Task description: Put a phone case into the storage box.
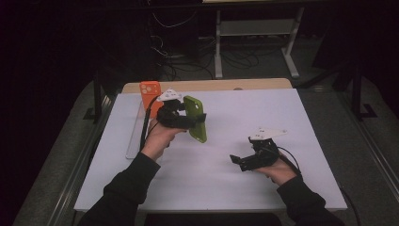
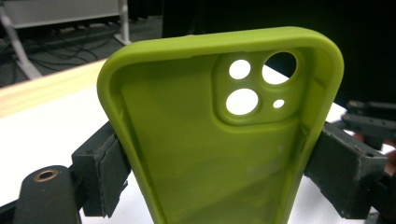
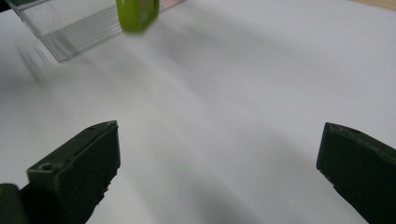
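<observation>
Green phone case [image 1: 195, 118]: clamped across its width by the left gripper [image 1: 181, 117], lifted off the white table [image 1: 226, 179], upright, camera holes at the top, hollow side toward that gripper's camera.
Grip: pads [image 2: 100, 175] pressing on both long edges of the case, likely so the open face stays free.
Right gripper [image 1: 239, 161]: spread wide, nothing between the jaws, low over the table to the right of the case and well apart from it.
Orange phone case [image 1: 150, 92]: standing at the far end of the clear rack [image 1: 134, 136], just behind the left gripper.
Likely step: carrying the green case toward the rack to stand it beside the orange one.
Risk: soft case bowing or slipping under the squeeze.
</observation>
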